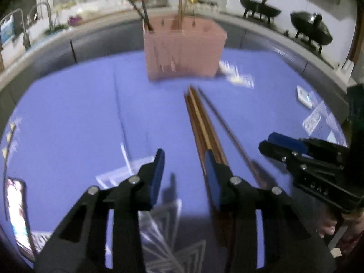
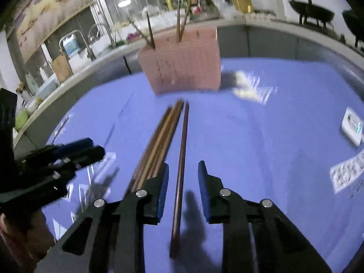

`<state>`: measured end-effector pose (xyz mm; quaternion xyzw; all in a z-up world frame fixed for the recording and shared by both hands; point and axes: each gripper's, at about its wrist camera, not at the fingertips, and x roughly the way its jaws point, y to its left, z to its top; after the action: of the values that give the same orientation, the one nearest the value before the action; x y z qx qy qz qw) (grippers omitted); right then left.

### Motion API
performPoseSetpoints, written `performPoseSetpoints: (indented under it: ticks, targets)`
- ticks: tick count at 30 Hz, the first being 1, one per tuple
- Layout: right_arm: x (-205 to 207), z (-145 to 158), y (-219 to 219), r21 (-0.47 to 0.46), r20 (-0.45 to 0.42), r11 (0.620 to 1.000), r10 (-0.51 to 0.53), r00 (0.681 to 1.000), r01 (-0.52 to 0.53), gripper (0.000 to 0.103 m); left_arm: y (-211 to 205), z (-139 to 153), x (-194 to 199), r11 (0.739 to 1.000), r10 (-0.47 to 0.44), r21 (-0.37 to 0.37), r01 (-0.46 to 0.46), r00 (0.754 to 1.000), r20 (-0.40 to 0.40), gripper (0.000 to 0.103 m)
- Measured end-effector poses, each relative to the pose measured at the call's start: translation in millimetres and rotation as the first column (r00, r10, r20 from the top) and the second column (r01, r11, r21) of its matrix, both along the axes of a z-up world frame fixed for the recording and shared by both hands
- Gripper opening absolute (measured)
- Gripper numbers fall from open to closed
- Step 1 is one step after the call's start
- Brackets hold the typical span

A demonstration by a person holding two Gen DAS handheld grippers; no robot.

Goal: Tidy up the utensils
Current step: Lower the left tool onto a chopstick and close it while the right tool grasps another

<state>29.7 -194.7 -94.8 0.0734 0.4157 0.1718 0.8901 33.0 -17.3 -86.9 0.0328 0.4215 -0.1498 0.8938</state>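
The chopsticks (image 2: 159, 141) lying at the centre look like brown wood with a slight sheen, one darker stick (image 2: 182, 159) just beside them at 3 o'clock. At 12 o'clock the pink holder (image 1: 184, 52) seems matt plastic, ribbed on its walls, standing on a smooth blue table cover (image 1: 68, 113) that looks like matt plastic sheet. Both grippers, left (image 1: 185, 177) and right (image 2: 183, 188), are matt black plastic with blue pads (image 1: 157, 177) and shiny metal pins, and at 2 o'clock dark woks (image 1: 259, 6) look like dull metal.

Single brown chopstick (image 2: 180, 170) on blue mat (image 2: 261, 136) between parted right hand-held gripper (image 2: 183, 182) fingers.
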Motion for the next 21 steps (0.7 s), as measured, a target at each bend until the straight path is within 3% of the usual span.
performPoseSetpoints:
  ticks: [7,21]
  targets:
    - [-8,-6,17,-0.073,0.018,0.997,0.033,0.999,-0.032,0.026,-2,-16,-4,1.0,0.008,-0.007,-0.009,0.999,-0.045,0.035]
    - [-6,-16,18,-0.1,0.014,0.994,0.034,0.999,-0.033,0.026,-18,-30,-1,0.999,-0.008,0.03,0.01,0.997,-0.078,0.035]
